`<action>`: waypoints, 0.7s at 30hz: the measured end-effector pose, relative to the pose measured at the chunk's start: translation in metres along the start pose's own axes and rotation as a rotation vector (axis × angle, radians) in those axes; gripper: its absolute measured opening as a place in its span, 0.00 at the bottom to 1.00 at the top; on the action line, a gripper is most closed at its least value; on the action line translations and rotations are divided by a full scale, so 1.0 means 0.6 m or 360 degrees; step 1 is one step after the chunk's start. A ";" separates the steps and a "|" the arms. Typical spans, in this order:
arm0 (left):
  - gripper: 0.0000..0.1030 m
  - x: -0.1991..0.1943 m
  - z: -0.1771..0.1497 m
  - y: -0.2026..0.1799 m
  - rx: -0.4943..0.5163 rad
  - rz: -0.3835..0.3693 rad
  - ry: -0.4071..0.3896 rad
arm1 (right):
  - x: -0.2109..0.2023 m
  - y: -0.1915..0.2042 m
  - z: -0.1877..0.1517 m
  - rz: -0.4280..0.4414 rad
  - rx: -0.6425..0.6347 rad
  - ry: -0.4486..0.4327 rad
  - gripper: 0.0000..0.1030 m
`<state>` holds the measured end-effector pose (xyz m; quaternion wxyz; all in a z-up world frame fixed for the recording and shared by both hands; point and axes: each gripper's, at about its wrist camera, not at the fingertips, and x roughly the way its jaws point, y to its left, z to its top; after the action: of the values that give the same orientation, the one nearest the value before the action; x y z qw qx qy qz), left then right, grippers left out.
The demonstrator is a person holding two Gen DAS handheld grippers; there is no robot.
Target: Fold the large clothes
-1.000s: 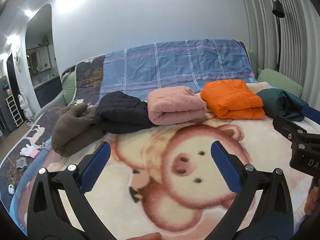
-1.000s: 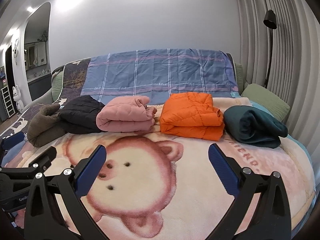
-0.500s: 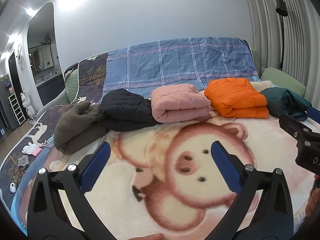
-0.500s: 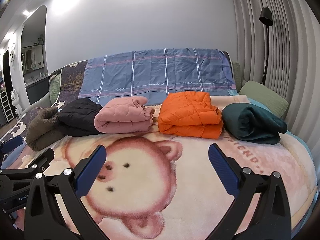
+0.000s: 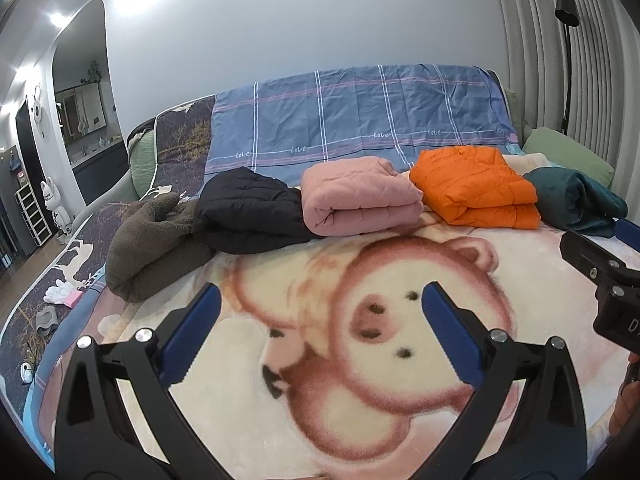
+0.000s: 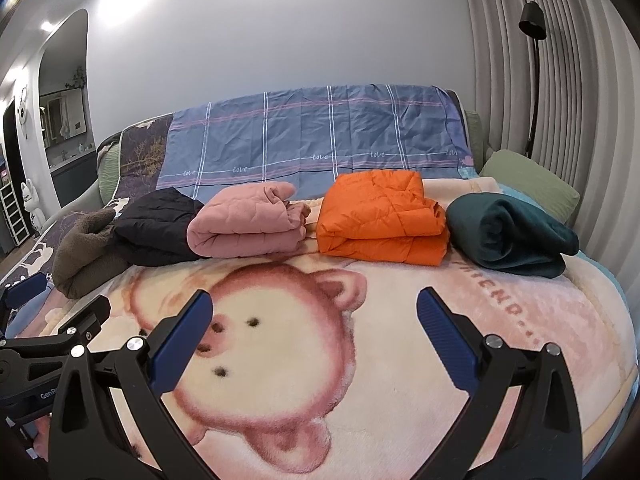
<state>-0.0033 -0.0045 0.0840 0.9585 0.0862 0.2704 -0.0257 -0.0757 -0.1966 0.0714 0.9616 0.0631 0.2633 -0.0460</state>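
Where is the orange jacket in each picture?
Left wrist view: orange jacket, upper right, between the pink jacket and the dark green garment.
Right wrist view: orange jacket, just right of centre, same neighbours.
Shared landmark: the blue plaid sheet behind it.

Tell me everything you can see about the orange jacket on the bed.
The orange jacket is a puffy quilted garment, folded into a thick, fairly neat rectangular bundle of stacked layers. It lies flat on the bear-print blanket near the head of the bed, between the folded pink jacket and the rolled dark green garment. Neither gripper touches it.
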 end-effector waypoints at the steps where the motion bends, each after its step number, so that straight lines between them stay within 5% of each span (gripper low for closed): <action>1: 0.98 0.000 0.000 0.000 0.0000 0.0000 0.0000 | 0.001 0.000 0.000 0.0000 0.0000 0.0004 0.99; 21: 0.98 0.016 -0.005 0.000 -0.0006 0.0012 0.0036 | 0.014 -0.005 -0.005 0.0002 0.0018 0.0048 0.99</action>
<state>0.0032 -0.0041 0.0763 0.9556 0.0858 0.2810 -0.0206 -0.0705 -0.1994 0.0644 0.9571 0.0695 0.2775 -0.0459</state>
